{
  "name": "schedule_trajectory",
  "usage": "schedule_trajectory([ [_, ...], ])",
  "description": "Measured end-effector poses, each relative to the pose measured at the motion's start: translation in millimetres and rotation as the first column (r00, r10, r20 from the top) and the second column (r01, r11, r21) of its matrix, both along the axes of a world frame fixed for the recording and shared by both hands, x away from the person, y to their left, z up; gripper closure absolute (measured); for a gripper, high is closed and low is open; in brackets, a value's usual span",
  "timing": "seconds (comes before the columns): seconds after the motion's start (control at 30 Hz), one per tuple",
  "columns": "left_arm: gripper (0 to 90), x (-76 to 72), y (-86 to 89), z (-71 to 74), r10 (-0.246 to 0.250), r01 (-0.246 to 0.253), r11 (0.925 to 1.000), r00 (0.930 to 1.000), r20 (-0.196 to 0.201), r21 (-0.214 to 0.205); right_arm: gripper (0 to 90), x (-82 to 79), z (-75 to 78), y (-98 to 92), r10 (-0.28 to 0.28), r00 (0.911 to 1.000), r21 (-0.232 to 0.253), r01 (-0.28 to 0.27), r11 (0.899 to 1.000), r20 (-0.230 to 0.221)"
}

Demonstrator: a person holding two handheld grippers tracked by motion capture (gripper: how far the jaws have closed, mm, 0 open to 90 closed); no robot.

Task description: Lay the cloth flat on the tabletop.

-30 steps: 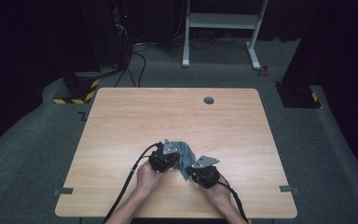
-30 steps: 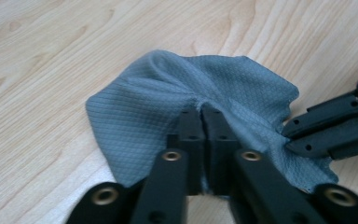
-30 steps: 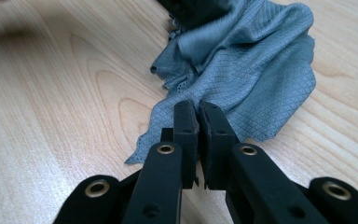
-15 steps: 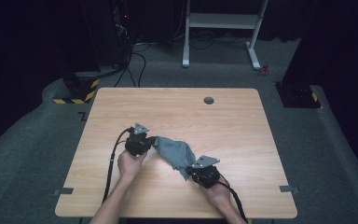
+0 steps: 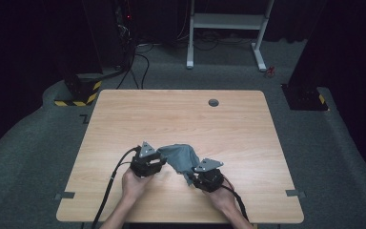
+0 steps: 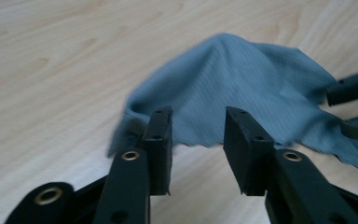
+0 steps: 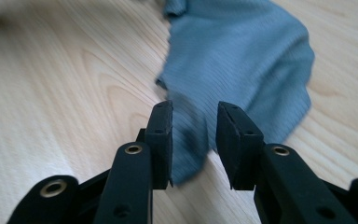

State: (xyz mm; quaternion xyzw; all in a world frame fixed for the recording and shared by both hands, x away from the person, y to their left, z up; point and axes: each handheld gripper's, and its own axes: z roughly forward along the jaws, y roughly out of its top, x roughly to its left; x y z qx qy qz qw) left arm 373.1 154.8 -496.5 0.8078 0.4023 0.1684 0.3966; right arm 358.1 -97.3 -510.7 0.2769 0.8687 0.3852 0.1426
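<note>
While both sets of jaws have just been opening, the left tool point(image 6: 198, 135) stands with a clear gap between its black pads, and the grey-blue cloth's point(image 6: 242, 88) scalloped hem lies just beyond them, on the counter, not pinched. Over on the other side, the right tool point(image 7: 193, 128) is parted about the same, a narrow tail of the cloth running up between its pads without either one pressing on it, so neither tool has hold of anything right now. From the high view, the left tool point(image 5: 147, 162) sits at the cloth's left edge and the right tool point(image 5: 208, 175) at its lower right corner, the cloth point(image 5: 178, 156) bunched into a soft peak between them on the near half of the wooden counter point(image 5: 124, 119), well short of the round grommet hole point(image 5: 213, 102) at the far side. Here's the worry, as I read it: the cloth is humped and creased rather than flat, so any fold made now would likely set crooked. If the pads close on that tail or hem slightly off, they could catch only a single thin layer, or drag the fabric and crumple it further. Cables point(image 5: 116, 174) trailing near the hands could also snag the edge.
</note>
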Motion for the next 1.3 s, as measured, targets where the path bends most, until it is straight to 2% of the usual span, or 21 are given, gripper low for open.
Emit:
schedule_trajectory([
  [0.07, 57.7, -4.6, -5.5, -7.2, -0.015, 0.015, 0.9998, 0.9998, -0.014, 0.01, 67.1, -0.7, 1.3, 4.4, 0.016, 0.9999, -0.005, -0.016, 1.0, 0.002],
  [0.13, 55.2, -7.7, -9.9, -12.8, -0.019, 0.019, 0.9996, 0.9996, -0.022, 0.02, 70.3, 1.3, -0.3, 9.6, 0.029, 0.9996, -0.038, -0.03, 0.999, -0.003],
  [0.27, 50.8, -12.6, -17.0, -20.3, -0.027, 0.028, 0.9987, 0.9995, -0.015, 0.042, 87.8, 8.5, -4.2, 15.8, 0.038, 0.9993, -0.093, -0.038, 0.995, -0.005],
  [0.3, 49.8, -13.9, -19.0, -21.3, -0.029, 0.03, 0.9989, 0.9995, -0.014, 0.037, 88.9, 10.0, -3.4, 15.7, 0.044, 0.999, -0.096, -0.044, 0.994, -0.003],
  [0.4, 47.4, -16.4, -24.1, -22.4, -0.039, 0.038, 0.9984, 0.9992, 0.004, 0.042, 89.6, 13.0, 2.0, 14.8, 0.044, 0.9989, -0.077, -0.045, 0.996, -0.014],
  [0.47, 46.4, -16.9, -28.1, -23.1, -0.036, 0.036, 0.9985, 0.9992, 0.015, 0.041, 89.4, 16.0, 8.2, 12.6, 0.038, 0.999, -0.046, -0.039, 0.998, -0.022],
  [0.53, 45.8, -16.0, -30.6, -23.2, -0.032, 0.031, 0.9985, 0.9992, 0.026, 0.045, 89.3, 19.8, 15.1, 10.5, 0.033, 0.9991, -0.021, -0.033, 0.999, -0.027],
  [0.6, 45.7, -14.5, -33.1, -23.4, -0.024, 0.023, 0.9993, 0.9993, 0.028, 0.031, 89.2, 23.9, 21.2, 9.5, 0.031, 0.9991, 0.002, -0.031, 1.0, -0.028],
  [0.67, 46.8, -12.4, -35.0, -23.2, -0.008, 0.007, 0.9995, 0.9995, 0.032, 0.032, 89.0, 28.9, 26.9, 8.3, 0.031, 0.9984, 0.026, -0.029, 0.999, -0.048],
  [0.83, 47.1, -7.0, -38.2, -23.1, 0.027, -0.028, 0.9995, 0.9992, 0.028, 0.016, 88.7, 35.7, 26.9, 9.3, 0.041, 0.9957, 0.01, -0.04, 0.999, -0.083],
  [0.97, 45.4, -0.9, -42.0, -26.3, 0.065, -0.066, 0.9969, 0.9977, 0.021, 0.044, 86.7, 36.8, 23.8, 9.2, 0.045, 0.9937, 0.004, -0.044, 0.999, -0.103],
  [1.07, 43.4, 0.6, -42.6, -28.7, 0.065, -0.066, 0.9956, 0.9977, 0.02, 0.067, 86.2, 38.4, 23.6, 7.8, 0.038, 0.9933, 0.005, -0.037, 0.999, -0.109],
  [1.17, 41.4, 1.1, -42.5, -29.4, 0.068, -0.069, 0.9959, 0.9975, 0.017, 0.058, 88.8, 40.0, 23.0, 7.4, 0.039, 0.9932, -0.008, -0.04, 0.999, -0.11],
  [1.3, 38.2, 2.8, -41.4, -29.7, 0.067, -0.068, 0.996, 0.9977, 0.012, 0.057, 86.2, 44.6, 24.9, 3.1, 0.023, 0.9925, 0.019, -0.021, 1.0, -0.12],
])
